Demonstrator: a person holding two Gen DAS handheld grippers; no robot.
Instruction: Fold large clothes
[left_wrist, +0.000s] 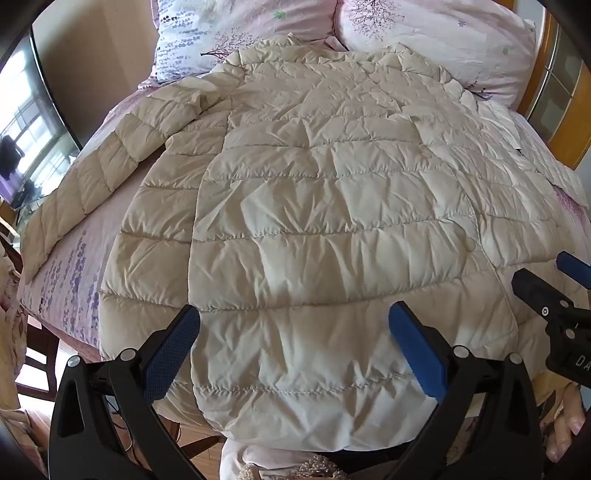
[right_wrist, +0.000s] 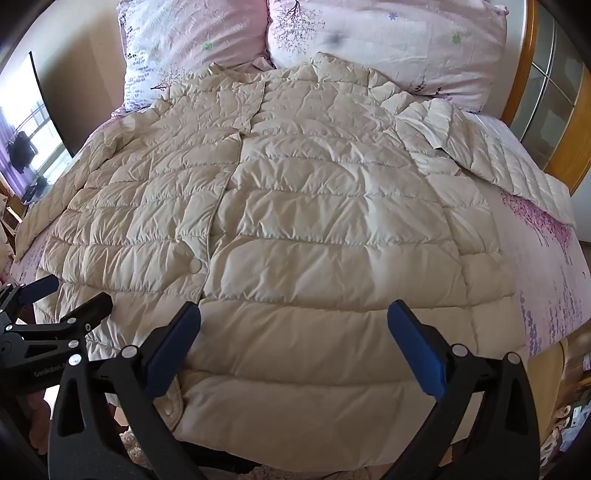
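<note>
A cream quilted down jacket (left_wrist: 314, 206) lies spread front-up across a bed (right_wrist: 546, 266) with pink floral bedding, its collar at the far end against two pillows (right_wrist: 388, 40) and its hem hanging over the near edge. At the far left a television (left_wrist: 26, 147) stands against the wall. The jacket's left sleeve (left_wrist: 92, 177) stretches out along the left side of the bed, flat and away from the body, which suits folding it inward later.

The left gripper (left_wrist: 295, 347) hovers above the near hem, jaws wide apart with nothing between them. Just right of it, the front opening with its snap button (right_wrist: 194, 264) runs from collar to hem, so the two front panels meet roughly between the two tools.

The right gripper (right_wrist: 295, 347) hangs over the right half of the hem, equally wide open and empty. Both tools sit side by side at the near edge, probably placed to take the hem or to begin on the sides. At the far right the right sleeve (right_wrist: 480, 147) lies angled toward the wooden headboard (right_wrist: 524, 74).
</note>
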